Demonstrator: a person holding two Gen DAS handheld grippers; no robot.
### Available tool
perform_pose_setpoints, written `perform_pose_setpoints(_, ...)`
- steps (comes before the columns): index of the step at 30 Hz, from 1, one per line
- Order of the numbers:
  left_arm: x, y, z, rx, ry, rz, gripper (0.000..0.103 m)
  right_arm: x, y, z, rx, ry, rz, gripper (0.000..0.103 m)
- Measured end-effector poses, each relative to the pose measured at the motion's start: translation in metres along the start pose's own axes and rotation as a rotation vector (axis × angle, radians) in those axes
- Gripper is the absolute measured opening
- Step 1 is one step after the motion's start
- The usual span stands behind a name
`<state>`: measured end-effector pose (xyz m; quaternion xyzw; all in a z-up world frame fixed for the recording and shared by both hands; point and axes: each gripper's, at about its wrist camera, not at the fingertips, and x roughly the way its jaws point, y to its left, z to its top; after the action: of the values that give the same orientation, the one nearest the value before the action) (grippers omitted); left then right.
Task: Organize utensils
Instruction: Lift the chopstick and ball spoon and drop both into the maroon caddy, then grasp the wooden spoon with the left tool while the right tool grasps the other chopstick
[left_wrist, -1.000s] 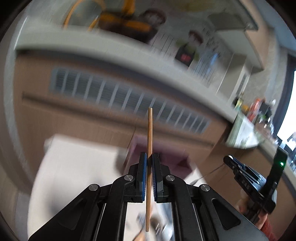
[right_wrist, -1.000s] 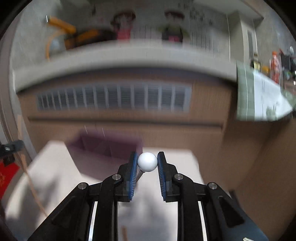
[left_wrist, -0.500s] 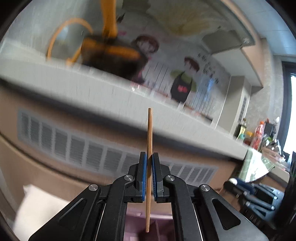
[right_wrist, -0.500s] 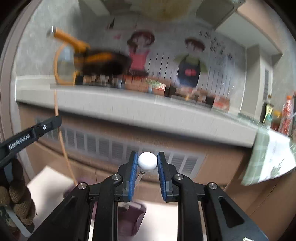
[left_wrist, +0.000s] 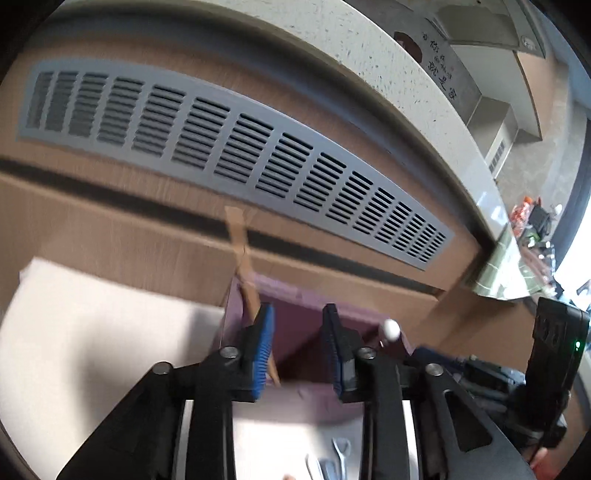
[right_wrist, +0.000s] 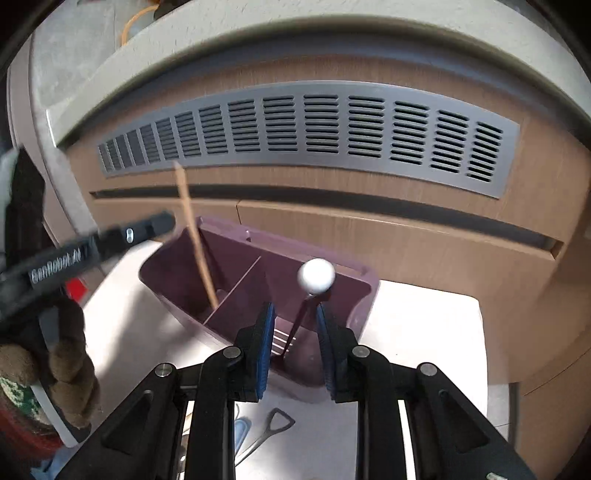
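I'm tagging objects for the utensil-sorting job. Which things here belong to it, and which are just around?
Job:
purple holder
wooden chopstick
white-knobbed utensil
loose metal utensil

Just around:
grey vent grille
speckled counter edge

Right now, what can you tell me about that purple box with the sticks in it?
The purple utensil holder looks like smooth plastic, open on top, with a thin divider making two compartments. It sits on the white tabletop by the wooden cabinet. A wooden chopstick leans in its left compartment; a white ball-topped utensil stands tilted in the right. Slots show in its floor.
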<state>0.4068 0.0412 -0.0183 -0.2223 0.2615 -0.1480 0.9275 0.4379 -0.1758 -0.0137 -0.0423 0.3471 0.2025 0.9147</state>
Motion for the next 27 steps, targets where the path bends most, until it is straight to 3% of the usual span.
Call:
perform_pose_setpoints(2, -0.020, 0.003, -0.006, -0.021, -0.015, 0.006, 0.038, -0.021, -0.002, -0.005, -0.002, -0.069, -0.055, 0.023)
perform_pose_setpoints(4, -0.040, 0.002, -0.013, -0.021, -0.037, 0.037, 0.053, -0.042, -0.001, -0.012, -0.004, -0.116, -0.135, 0.023)
perform_pose_setpoints(6, -0.062, 0.001, -0.025, 0.006, -0.052, 0.100, 0.054, -0.063, 0.003, -0.024, -0.017, -0.147, -0.182, 0.023)
perform_pose_setpoints(9, -0.088, -0.005, -0.046, 0.064, -0.032, 0.164, 0.055, -0.086, 0.011, -0.038, -0.033, -0.146, -0.176, 0.023)
perform_pose_setpoints(14, -0.130, -0.009, -0.097, 0.113, -0.010, 0.255, 0.058, -0.102, 0.026, -0.081, -0.018, -0.054, -0.112, 0.023)
perform_pose_setpoints(20, -0.156, 0.003, -0.143, 0.094, 0.075, 0.267, 0.059, -0.088, 0.045, -0.137, -0.020, 0.104, -0.072, 0.023)
perform_pose_setpoints(23, -0.157, 0.010, -0.152, 0.093, 0.115, 0.281, 0.059, -0.081, 0.042, -0.153, -0.009, 0.154, -0.063, 0.023)
perform_pose_setpoints(27, -0.159, 0.020, -0.153, 0.053, 0.105, 0.292, 0.059, -0.075, 0.039, -0.166, -0.018, 0.194, -0.099, 0.023)
